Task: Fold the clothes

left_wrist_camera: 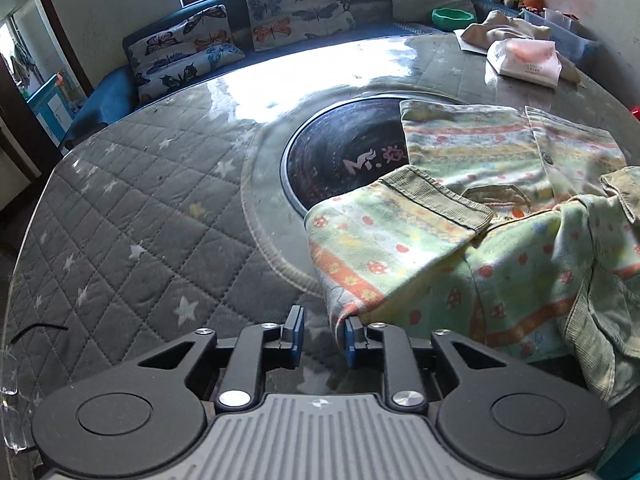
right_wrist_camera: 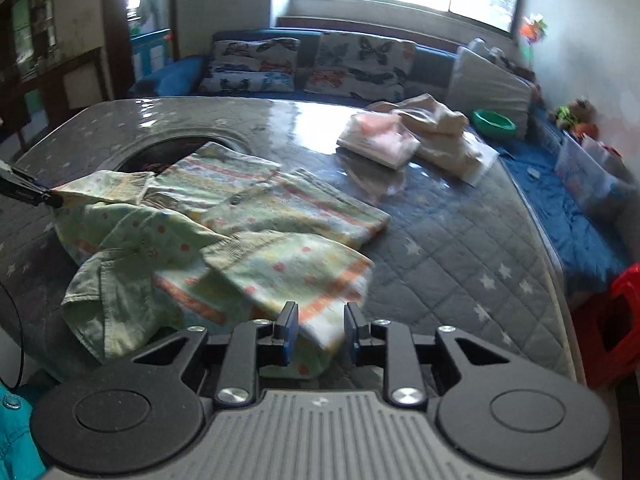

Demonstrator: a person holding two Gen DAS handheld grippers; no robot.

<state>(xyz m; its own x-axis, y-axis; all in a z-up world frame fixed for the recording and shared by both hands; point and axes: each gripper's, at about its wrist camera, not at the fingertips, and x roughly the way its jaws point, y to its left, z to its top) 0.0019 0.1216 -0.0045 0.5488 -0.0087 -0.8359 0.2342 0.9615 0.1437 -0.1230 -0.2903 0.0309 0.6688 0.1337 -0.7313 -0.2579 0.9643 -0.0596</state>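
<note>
A small green patterned shirt [left_wrist_camera: 472, 240] with orange stripes and corduroy cuffs lies crumpled on the round table, partly over the dark centre disc [left_wrist_camera: 340, 160]. My left gripper [left_wrist_camera: 322, 334] is open at the shirt's near left corner, which touches its right finger. In the right wrist view the same shirt [right_wrist_camera: 224, 232] lies to the left and ahead. My right gripper [right_wrist_camera: 318, 330] is open with a corner of a sleeve lying between the fingers. The left gripper's tip [right_wrist_camera: 28, 192] shows at the far left edge of the shirt.
The table [left_wrist_camera: 132, 216] has a grey quilted star cover under glass. A tissue pack [left_wrist_camera: 524, 60] and cream cloth [right_wrist_camera: 440, 132] lie at the far side. A blue sofa with butterfly cushions [left_wrist_camera: 296, 4] curves behind. A red stool [right_wrist_camera: 612, 320] stands at right.
</note>
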